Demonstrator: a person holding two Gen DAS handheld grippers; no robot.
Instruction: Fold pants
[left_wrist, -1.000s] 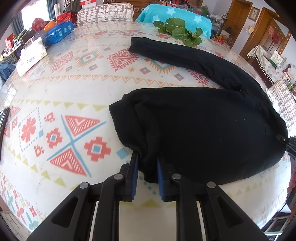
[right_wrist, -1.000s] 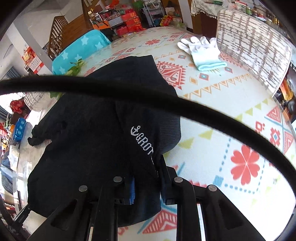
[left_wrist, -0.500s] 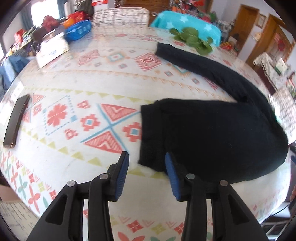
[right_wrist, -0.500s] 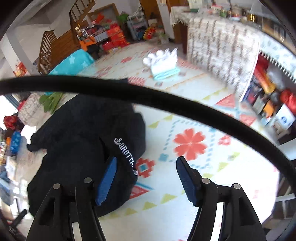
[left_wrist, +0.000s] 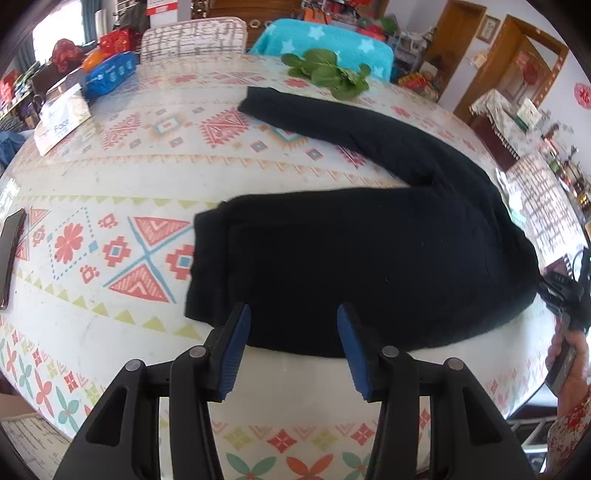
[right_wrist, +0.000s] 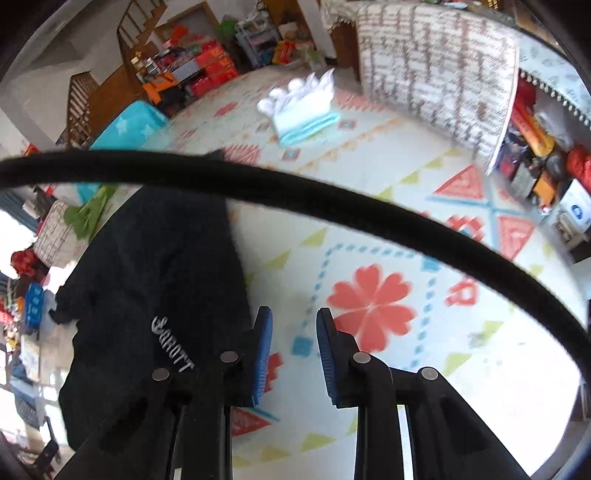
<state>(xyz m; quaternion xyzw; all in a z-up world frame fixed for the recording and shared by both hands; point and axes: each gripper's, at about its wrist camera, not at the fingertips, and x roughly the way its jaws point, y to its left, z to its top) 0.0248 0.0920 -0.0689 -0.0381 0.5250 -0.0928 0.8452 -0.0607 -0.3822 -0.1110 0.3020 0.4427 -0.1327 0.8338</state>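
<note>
Pants (left_wrist: 369, 266): one fold laid, leg trailing toward 12 o'clock unfolded; left claw (left_wrist: 293, 347), right claw (right_wrist: 294, 354) both apart, empty.

The left gripper (left_wrist: 293, 345) hangs above the counter (left_wrist: 110, 321), its blue fingers (left_wrist: 236, 347) spread wide and holding nothing. Between and just beyond the fingers lie the black pants (left_wrist: 362, 266), one leg folded across, the other running far ahead toward green leaves (left_wrist: 332, 75). A dark phone (left_wrist: 9, 258) lies well left of the fingers
</note>
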